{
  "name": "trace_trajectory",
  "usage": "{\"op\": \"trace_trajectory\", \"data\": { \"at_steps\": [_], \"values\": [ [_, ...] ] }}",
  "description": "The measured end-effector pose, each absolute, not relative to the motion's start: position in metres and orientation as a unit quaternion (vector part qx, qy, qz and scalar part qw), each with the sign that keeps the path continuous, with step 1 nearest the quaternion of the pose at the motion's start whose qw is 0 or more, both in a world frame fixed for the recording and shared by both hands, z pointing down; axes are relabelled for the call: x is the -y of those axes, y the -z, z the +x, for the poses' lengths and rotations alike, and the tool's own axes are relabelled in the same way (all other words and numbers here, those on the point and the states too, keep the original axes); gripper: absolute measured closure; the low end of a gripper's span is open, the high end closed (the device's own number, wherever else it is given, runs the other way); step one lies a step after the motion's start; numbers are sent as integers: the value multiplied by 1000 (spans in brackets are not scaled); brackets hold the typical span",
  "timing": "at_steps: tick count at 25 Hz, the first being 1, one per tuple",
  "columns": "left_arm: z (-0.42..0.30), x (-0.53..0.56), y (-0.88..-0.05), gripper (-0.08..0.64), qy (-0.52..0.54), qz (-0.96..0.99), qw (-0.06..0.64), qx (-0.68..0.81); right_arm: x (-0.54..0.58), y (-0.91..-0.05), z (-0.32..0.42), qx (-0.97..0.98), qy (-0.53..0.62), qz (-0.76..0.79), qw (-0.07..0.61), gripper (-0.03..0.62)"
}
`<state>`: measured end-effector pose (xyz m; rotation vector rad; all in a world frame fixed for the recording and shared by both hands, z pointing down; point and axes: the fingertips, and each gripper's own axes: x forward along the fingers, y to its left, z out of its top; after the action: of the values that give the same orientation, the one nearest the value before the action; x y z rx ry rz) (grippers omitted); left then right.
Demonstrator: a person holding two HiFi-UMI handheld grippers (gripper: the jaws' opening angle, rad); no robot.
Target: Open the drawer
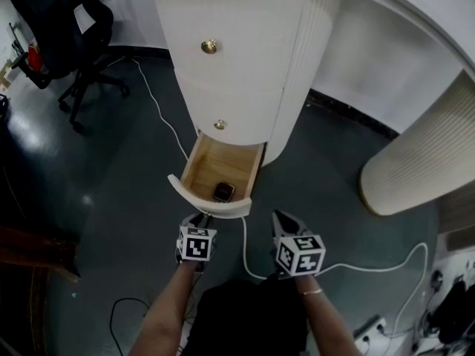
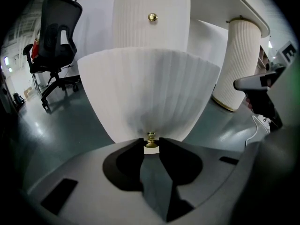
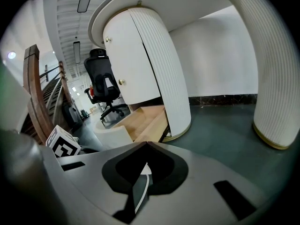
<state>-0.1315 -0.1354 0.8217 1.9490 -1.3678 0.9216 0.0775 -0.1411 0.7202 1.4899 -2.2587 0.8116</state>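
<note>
Left gripper pinching small brass knob of white fluted wooden bottom drawer, already well out; right gripper pressed together, idle. Possible slip off knob, or drawer overrunning, if pulled further.

The floor is dark, grey-green and shiny. A white cabinet stands on it at 12 o'clock. A black chair on wheels stands at 10 o'clock. A fat white post with ribs stands at 3 o'clock. A white cord lies on the floor from 11 o'clock, runs past the cabinet and goes on to 4 o'clock. A black cord lies at 7 o'clock.
</note>
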Motion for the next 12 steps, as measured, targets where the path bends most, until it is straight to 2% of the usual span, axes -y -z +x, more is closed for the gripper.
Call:
{"op": "trace_trajectory", "data": {
  "at_steps": [12],
  "values": [
    [-144,125,-793,457,-350,708,309,531,138,-714,74,792,-284,517,159,588]
  ]
}}
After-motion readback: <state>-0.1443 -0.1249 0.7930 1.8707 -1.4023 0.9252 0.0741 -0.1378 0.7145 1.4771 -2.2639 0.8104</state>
